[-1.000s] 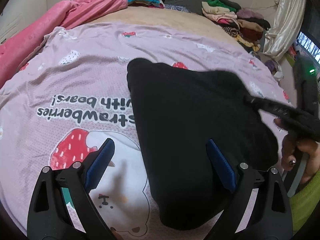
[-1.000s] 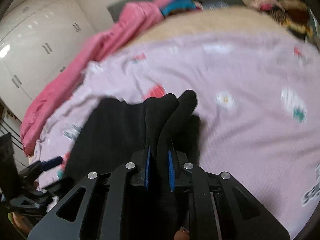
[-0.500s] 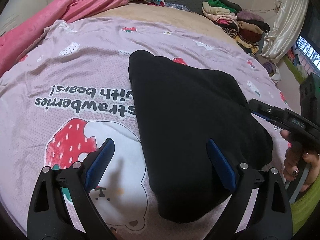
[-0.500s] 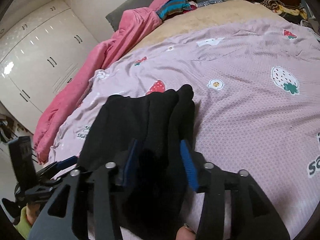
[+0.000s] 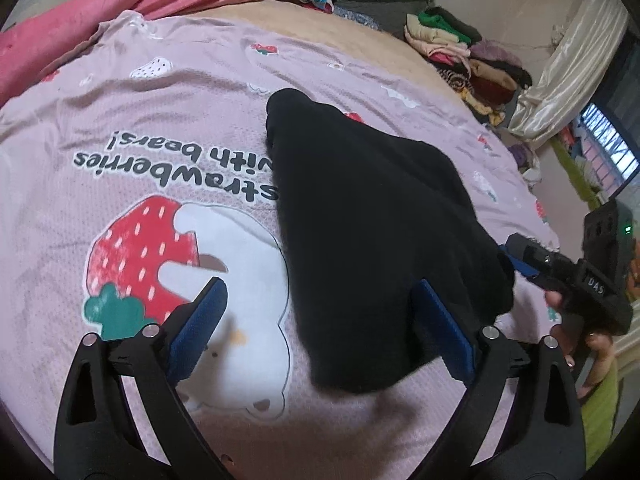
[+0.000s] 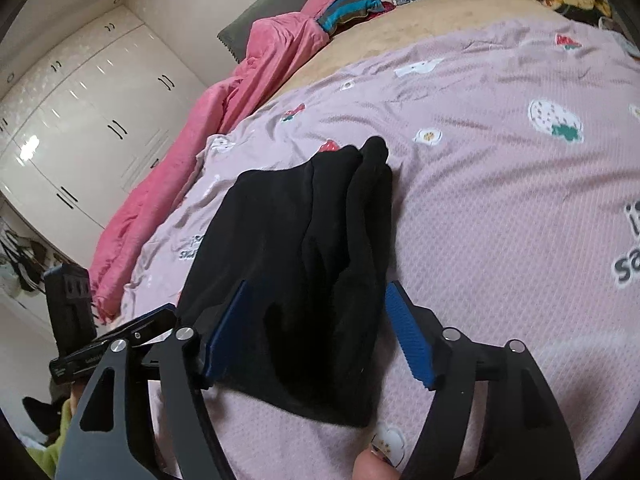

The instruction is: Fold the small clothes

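Observation:
A black garment (image 5: 360,220) lies folded on the pink strawberry bedspread (image 5: 160,92), its narrow end pointing to the far side. My left gripper (image 5: 320,320) hovers open over the garment's near left edge, gripping nothing. In the right wrist view the same garment (image 6: 300,240) lies flat with layered folds. My right gripper (image 6: 318,334) straddles its near end; the jaws are opening and the blue pads (image 6: 408,336) stand clear of the cloth. The right gripper (image 5: 560,276) also shows at the right edge of the left wrist view, just off the garment's corner.
A pink blanket (image 5: 120,4) is bunched along the bed's far left. Stacks of folded clothes (image 5: 460,48) sit at the far right by a cream curtain (image 5: 568,64). White wardrobe doors (image 6: 80,120) stand beyond the bed. A person's hand (image 5: 596,344) holds the right gripper.
The right gripper, shut on the black garment a second ago, has spread its jaws and let the cloth settle on the bed. It has drawn back toward the garment's near corner.

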